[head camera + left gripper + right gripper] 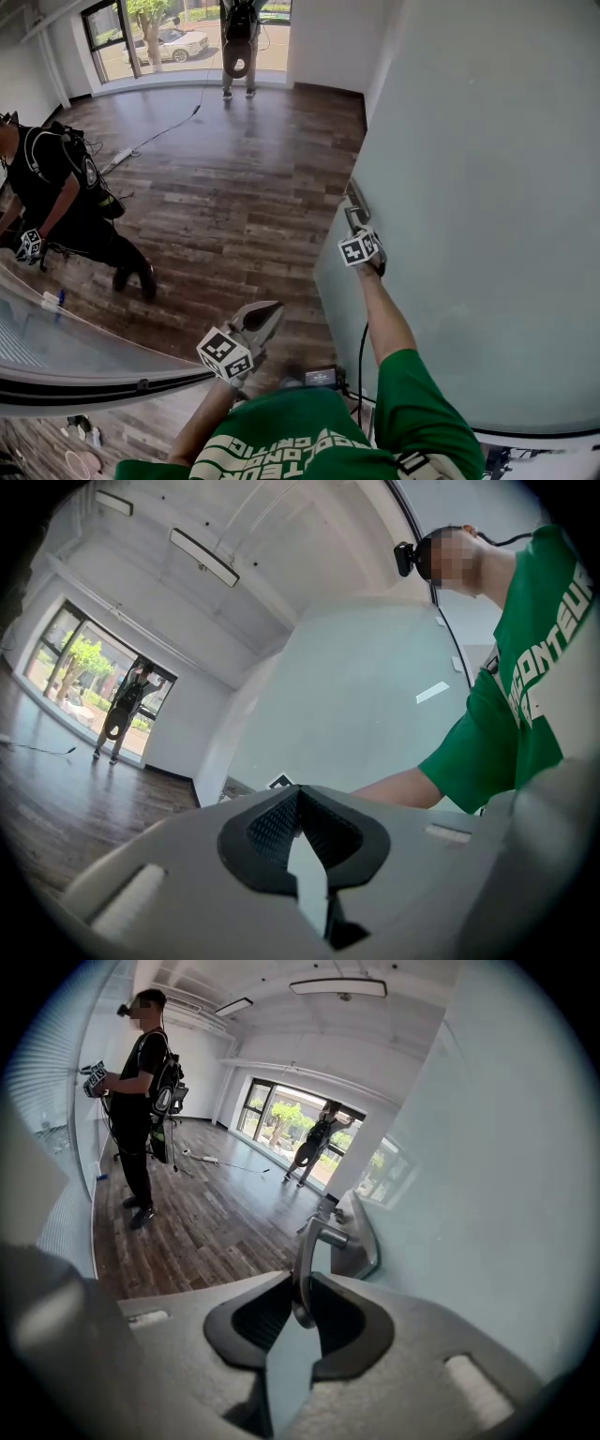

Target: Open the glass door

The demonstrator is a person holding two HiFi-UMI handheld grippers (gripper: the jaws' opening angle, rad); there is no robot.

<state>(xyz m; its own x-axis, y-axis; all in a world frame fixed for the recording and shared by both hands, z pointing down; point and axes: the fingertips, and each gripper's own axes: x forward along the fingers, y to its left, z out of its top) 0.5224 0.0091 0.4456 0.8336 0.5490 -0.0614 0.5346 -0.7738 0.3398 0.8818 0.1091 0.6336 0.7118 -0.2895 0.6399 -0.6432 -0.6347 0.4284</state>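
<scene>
Glass door (pixel 487 187): frosted, pale grey-green, fills the right half of the head view. Its free edge runs down past the handle (pixel 354 194) to the wood floor (pixel 234 187).

Handle: a metal lever on a plate at the door's edge. In the right gripper view the lever (pixel 306 1246) stands between the two dark pads.

Right gripper (pixel 356 214): outstretched arm, tips at the handle. Its jaws are partly closed and clamped on the lever (pixel 298 1283), pads pressing on both sides.

Left gripper (pixel 267 314): held low, away from the door, over the floor. Its tips meet (pixel 297 794) with nothing between them.

Wearer: green printed shirt (pixel 309 436).

Floor: dark brown planks, slightly glossy. A cable (pixel 169 127) trails across it towards the far window (pixel 117 42).

Room: white walls and white ceiling with long light fittings (pixel 337 986). A pale car (pixel 178 42) and trees show outside the window.

One person with a backpack (pixel 239 47) stands at the window. A second person in black (pixel 66 197) stands at the left, holding a marker cube.

A curved ribbed glass panel (pixel 56 347) lies at lower left.
</scene>
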